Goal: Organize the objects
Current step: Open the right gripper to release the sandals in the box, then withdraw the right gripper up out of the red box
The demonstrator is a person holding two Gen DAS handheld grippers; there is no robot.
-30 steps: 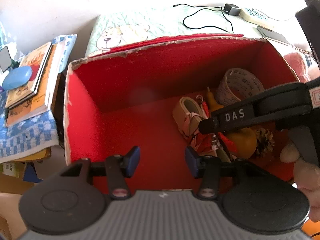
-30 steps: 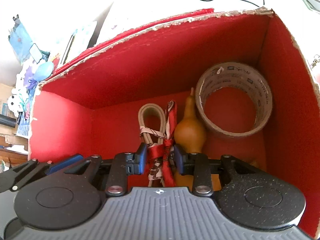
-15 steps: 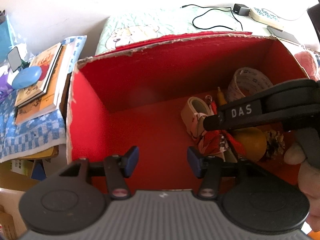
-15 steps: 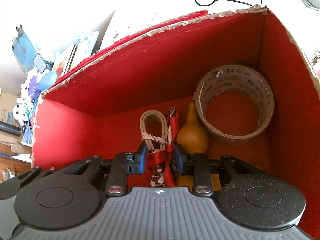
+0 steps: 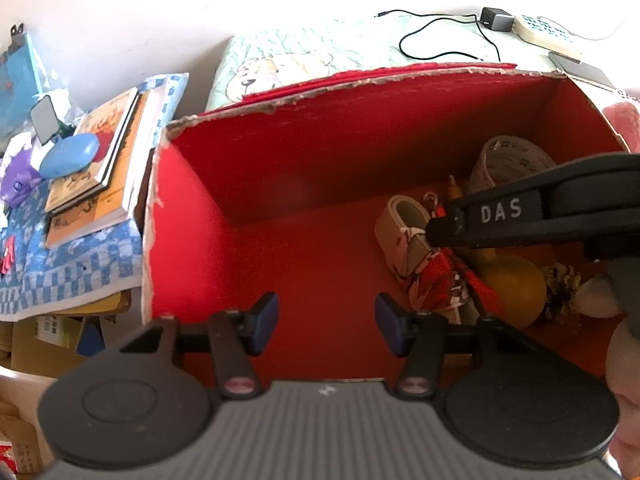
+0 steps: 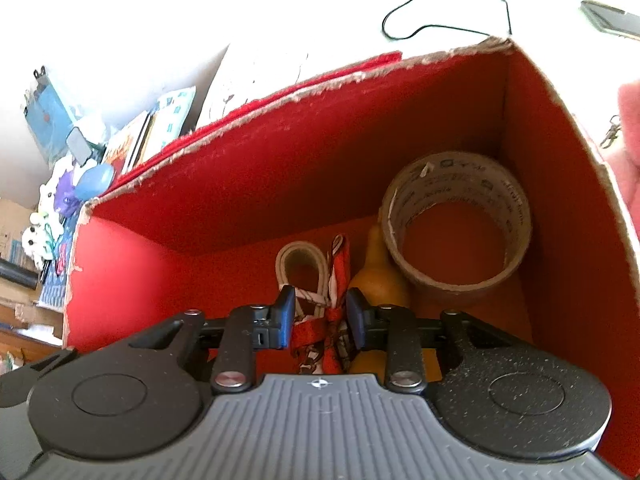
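Books [image 5: 96, 176] sit stacked on a checked cloth left of the red box [image 5: 320, 152]. Over its bare floor the left gripper [image 5: 326, 326] hangs with jaws apart, empty. Further right, the right gripper [image 6: 320, 318] straddles the ribbon bundle [image 6: 326, 332] beside the gourd [image 6: 378, 284] and tape roll [image 6: 456, 232]; I cannot tell whether the pads bite. Best to lower it fully onto the floor, then let go cleanly.

We seem to be in a home bedroom: a bear-print quilt [image 5: 312, 60] at twelve o'clock, stacked books [image 5: 100, 168] on a checked cloth [image 5: 60, 264] at nine, a charger [image 5: 496, 20] at one.
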